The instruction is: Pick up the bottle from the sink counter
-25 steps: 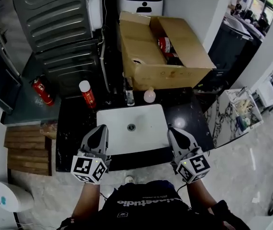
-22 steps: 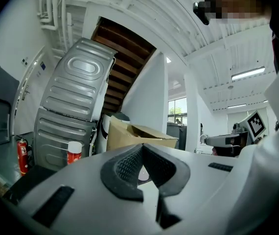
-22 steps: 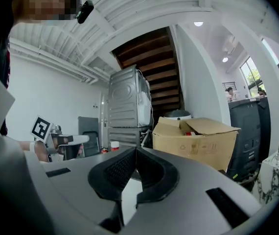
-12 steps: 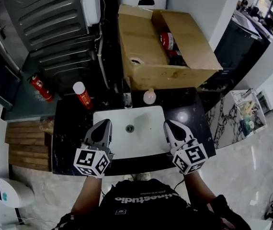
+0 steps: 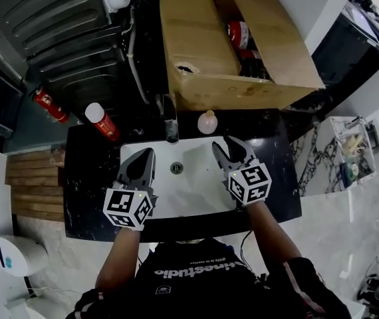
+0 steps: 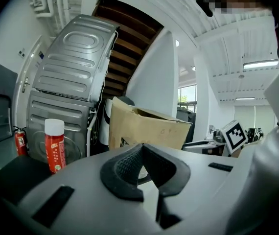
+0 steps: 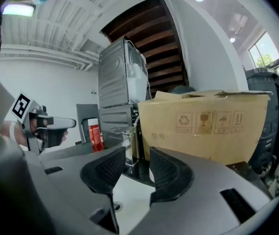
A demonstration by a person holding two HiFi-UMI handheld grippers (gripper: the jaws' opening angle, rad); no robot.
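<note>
A red bottle [image 5: 101, 121] with a white cap stands on the black counter [image 5: 86, 185], left of the faucet [image 5: 170, 119]. A small pale round bottle [image 5: 207, 121] sits behind the white sink [image 5: 189, 195], right of the faucet. My left gripper [image 5: 147, 155] hovers over the sink's left edge, shut and empty; the red bottle [image 6: 55, 146] shows to its front left. My right gripper [image 5: 225, 145] hovers over the sink's back right, short of the pale bottle. Its jaws are opening, with nothing between them. In the right gripper view the faucet [image 7: 127, 148] shows through the gap of that gripper [image 7: 137, 164].
An open cardboard box [image 5: 233, 52] with red items inside stands right behind the counter. A grey ribbed machine [image 5: 63, 38] is at the back left, with a small fire extinguisher [image 5: 46, 105] beside it. Wooden pallets [image 5: 33, 188] lie on the floor to the left.
The right gripper has moved forward over the sink toward the pale bottle and its jaws have parted. The left gripper has edged forward a little and stays shut.
</note>
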